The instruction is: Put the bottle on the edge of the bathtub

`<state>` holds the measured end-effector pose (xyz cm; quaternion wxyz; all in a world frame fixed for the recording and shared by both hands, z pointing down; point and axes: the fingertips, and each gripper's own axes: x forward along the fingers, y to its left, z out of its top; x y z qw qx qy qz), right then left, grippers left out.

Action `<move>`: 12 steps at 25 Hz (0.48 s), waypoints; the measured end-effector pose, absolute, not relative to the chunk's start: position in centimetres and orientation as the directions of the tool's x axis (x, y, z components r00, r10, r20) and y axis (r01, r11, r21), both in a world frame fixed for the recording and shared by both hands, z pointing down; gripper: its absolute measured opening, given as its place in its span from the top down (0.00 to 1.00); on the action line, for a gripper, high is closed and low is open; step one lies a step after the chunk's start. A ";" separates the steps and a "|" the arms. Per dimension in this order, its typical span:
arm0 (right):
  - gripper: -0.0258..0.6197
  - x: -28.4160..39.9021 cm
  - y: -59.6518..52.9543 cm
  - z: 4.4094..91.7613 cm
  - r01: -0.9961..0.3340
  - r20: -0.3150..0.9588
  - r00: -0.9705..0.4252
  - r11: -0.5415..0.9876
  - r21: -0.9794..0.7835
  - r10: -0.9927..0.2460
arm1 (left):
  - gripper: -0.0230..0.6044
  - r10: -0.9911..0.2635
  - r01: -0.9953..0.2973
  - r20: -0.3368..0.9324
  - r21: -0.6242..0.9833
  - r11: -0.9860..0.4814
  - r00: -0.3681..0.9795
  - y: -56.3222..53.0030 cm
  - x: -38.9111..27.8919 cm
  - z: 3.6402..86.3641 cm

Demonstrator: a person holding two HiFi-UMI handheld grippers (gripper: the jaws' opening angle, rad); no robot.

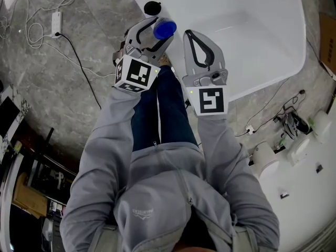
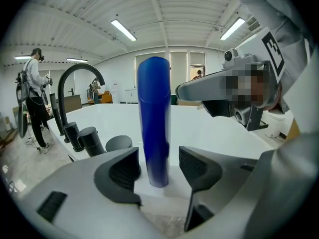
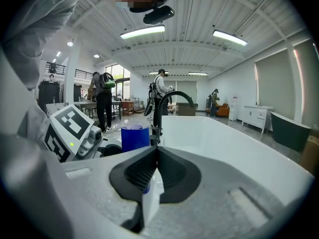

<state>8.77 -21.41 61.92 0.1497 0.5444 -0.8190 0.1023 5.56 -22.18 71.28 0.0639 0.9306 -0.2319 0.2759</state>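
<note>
A tall blue bottle (image 2: 154, 118) stands upright on the white bathtub's (image 2: 219, 131) near rim. My left gripper (image 2: 159, 166) is open around the bottle's lower part, with a gap between each pad and the bottle. From the head view the bottle's blue cap (image 1: 164, 29) shows between the left gripper's (image 1: 157, 35) jaws at the corner of the bathtub (image 1: 252, 35). My right gripper (image 1: 189, 34) hangs just right of it over the rim, shut and holding nothing. In the right gripper view the shut jaws (image 3: 156, 152) point along the tub, with the bottle (image 3: 134, 137) to their left.
A black curved faucet (image 2: 75, 96) and black round knobs (image 2: 92, 139) stand on the rim left of the bottle. A power strip (image 1: 55, 21) and cables lie on the marble floor. White fixtures (image 1: 310, 161) sit at the lower right. People stand in the background.
</note>
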 end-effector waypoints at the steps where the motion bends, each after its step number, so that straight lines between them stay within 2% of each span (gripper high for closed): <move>1: 0.96 8.8 -21.4 61.8 -0.923 0.356 -0.361 0.384 -0.005 -0.862 | 0.59 -0.399 -0.470 0.543 -0.009 -0.882 0.739 -22.2 5.4 71.1; 11: 0.96 8.9 -19.9 57.4 -0.936 0.340 -0.327 0.351 0.010 -0.882 | 0.59 -0.455 -0.560 0.550 0.027 -0.828 0.700 -21.1 2.1 66.8; 12: 0.96 8.8 -19.8 56.6 -0.937 0.332 -0.325 0.349 0.014 -0.885 | 0.62 -0.463 -0.568 0.547 0.027 -0.823 0.697 -20.9 1.8 66.1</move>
